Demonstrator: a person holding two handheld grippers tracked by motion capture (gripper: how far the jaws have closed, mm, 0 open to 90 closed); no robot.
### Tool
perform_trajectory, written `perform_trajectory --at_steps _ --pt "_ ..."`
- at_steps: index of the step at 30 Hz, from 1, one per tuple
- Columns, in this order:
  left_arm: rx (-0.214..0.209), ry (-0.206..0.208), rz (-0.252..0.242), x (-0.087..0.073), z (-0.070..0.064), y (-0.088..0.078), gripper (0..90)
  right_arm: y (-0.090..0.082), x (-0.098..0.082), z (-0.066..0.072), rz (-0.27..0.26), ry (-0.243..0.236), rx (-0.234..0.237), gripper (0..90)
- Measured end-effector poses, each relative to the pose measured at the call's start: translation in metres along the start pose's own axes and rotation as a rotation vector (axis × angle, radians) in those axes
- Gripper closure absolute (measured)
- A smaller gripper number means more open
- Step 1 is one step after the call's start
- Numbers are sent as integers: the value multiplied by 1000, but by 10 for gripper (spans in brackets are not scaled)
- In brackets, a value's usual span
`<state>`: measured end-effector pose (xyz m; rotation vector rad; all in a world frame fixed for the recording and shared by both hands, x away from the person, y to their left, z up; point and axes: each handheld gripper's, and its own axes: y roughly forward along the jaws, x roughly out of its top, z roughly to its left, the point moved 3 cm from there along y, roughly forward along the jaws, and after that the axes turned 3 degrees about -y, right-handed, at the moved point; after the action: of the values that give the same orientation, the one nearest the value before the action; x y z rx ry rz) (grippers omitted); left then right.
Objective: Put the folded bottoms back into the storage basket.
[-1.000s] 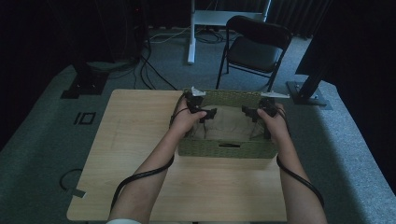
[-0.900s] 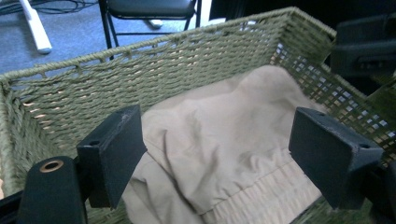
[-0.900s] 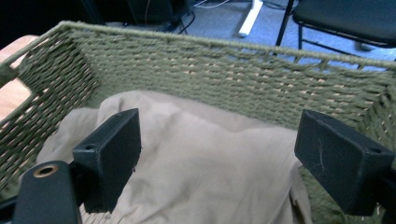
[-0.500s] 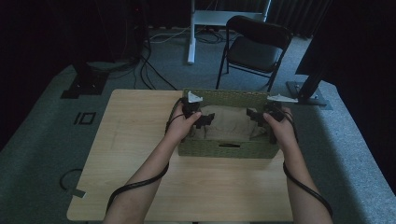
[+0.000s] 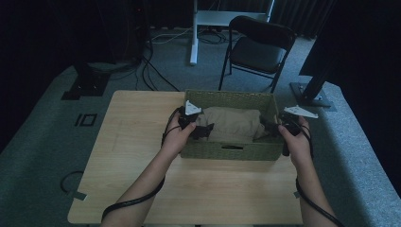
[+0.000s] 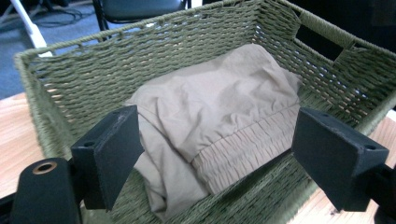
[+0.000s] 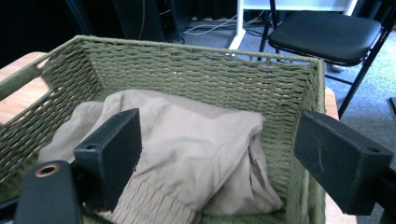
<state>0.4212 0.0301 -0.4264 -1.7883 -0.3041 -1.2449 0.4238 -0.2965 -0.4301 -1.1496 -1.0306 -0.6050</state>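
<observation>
A green woven basket [image 5: 227, 94] stands on the wooden table [image 5: 142, 142] with a folded beige garment [image 5: 234, 124] lying inside it. My left gripper [image 5: 203, 131] hovers at the basket's left end, jaws wide and pointing at the garment. Its jaws have just been opening a little further, and nothing is pressed between them. In the left gripper view, the garment [image 6: 219, 102] lies beyond the gripper [image 6: 219, 140], elastic waistband toward me, within the basket [image 6: 140, 60]. My right gripper [image 5: 268, 127] stands open at the right end. In its own view, that gripper [image 7: 219, 140] faces the garment [image 7: 196, 130] and basket wall [image 7: 201, 70].
A black folding chair [image 5: 257, 47] stands just behind the table's far edge, beside a white desk leg [image 5: 194, 33]. Cables [image 5: 151, 71] run over the grey carpet at the back left. A black stand base [image 5: 314, 94] sits at the right. Bare tabletop lies left and in front of the basket.
Both hands have drawn apart, the left toward the basket's left end and the right toward its right end. The garment's middle is now uncovered. The basket has not moved.
</observation>
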Motion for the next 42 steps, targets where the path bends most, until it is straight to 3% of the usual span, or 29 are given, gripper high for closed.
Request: perform_trajectory --at_steps 2,4,6,8,13,17,22,25,33,42 --pt "2 22 0 -3 -2 -5 159 -6 -4 2 -3 -11 5 148" --pt "-7 -1 -9 -6 -6 -10 159 -13 -8 4 -11 -14 9 148" --pt "-11 2 -11 -8 -7 -13 159 -16 -10 5 -16 -16 11 148" --pt "-5 27 -20 -12 -13 -19 159 -25 -17 9 -34 -24 19 147" --pt "16 41 -27 -22 -21 -31 159 -42 -30 14 -48 -75 -10 147" --pt "17 69 -35 -30 -30 -40 159 -53 -44 16 -53 -74 -16 147" --pt "-16 67 -45 -44 -41 -50 158 -62 -60 17 -35 -73 -27 142" --pt "-31 57 -61 -52 -47 -53 155 -65 -69 18 -27 -64 -28 140" --pt "-52 51 -39 -81 -59 -54 154 -69 -97 22 11 -73 -34 135" --pt "-39 21 15 -121 -53 -49 154 -60 -129 24 66 -49 -40 133"
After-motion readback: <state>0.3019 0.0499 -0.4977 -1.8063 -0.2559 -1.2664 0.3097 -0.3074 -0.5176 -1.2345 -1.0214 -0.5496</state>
